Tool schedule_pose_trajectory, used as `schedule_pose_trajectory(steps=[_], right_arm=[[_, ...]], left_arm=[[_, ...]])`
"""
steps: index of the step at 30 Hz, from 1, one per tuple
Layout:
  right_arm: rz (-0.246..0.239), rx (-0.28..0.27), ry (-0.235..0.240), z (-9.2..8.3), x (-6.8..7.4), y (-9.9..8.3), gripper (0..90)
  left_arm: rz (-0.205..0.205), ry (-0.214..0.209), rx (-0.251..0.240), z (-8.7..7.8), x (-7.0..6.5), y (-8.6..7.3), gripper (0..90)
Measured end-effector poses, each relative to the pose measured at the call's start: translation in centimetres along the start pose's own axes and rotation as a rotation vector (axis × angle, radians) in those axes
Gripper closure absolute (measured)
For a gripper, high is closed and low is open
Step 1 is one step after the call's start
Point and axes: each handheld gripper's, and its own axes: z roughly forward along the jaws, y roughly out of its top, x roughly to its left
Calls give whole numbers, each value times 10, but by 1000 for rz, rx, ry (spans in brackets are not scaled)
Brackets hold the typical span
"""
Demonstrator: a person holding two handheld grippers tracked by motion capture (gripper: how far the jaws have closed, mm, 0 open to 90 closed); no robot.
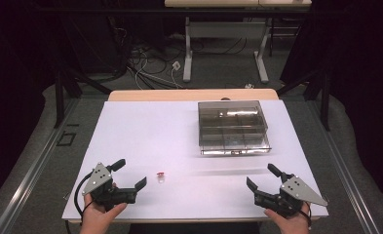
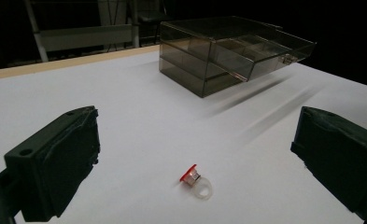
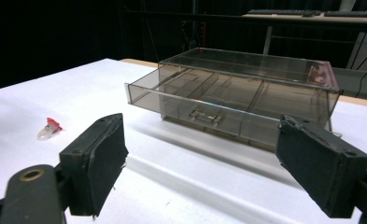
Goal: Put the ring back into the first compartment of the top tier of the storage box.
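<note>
High view: small red-capped ring (image 1: 160,174) on white table (image 1: 130,136), just right of left gripper (image 1: 129,174), jaws apart, nothing held; left gripper view: ring lies between and just ahead of spread jaws; right gripper view: right gripper (image 3: 202,161) spread, empty, ring far left, smoked drawer box (image 3: 237,95) ahead

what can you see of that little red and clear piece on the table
The small piece has a red cap on a short silvery neck and a clear, ring-like end. It looks like plastic. It lies on its side on the white table, touched by nothing, just ahead of the open left claw and well short of the smoky drawer box.
</note>
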Motion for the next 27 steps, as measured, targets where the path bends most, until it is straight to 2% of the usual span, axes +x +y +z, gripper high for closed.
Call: schedule_pose_trajectory(steps=[4, 8, 11, 16, 27], right_arm=[[30, 2, 5, 0, -4, -1, 150], [48, 17, 6, 3, -6, -3, 148], [45, 24, -15, 5, -6, -4, 148], [44, 26, -13, 3, -5, -5, 148], [64, 45, -18, 6, -10, -7, 148]], left_arm=[[15, -2, 17, 4, -3, -1, 13], [11, -15, 20, 5, -6, -2, 18], [8, -16, 20, 6, -7, -2, 19], [10, -8, 34, 10, -6, -1, 23], [15, 2, 111, 30, -4, -3, 55]])
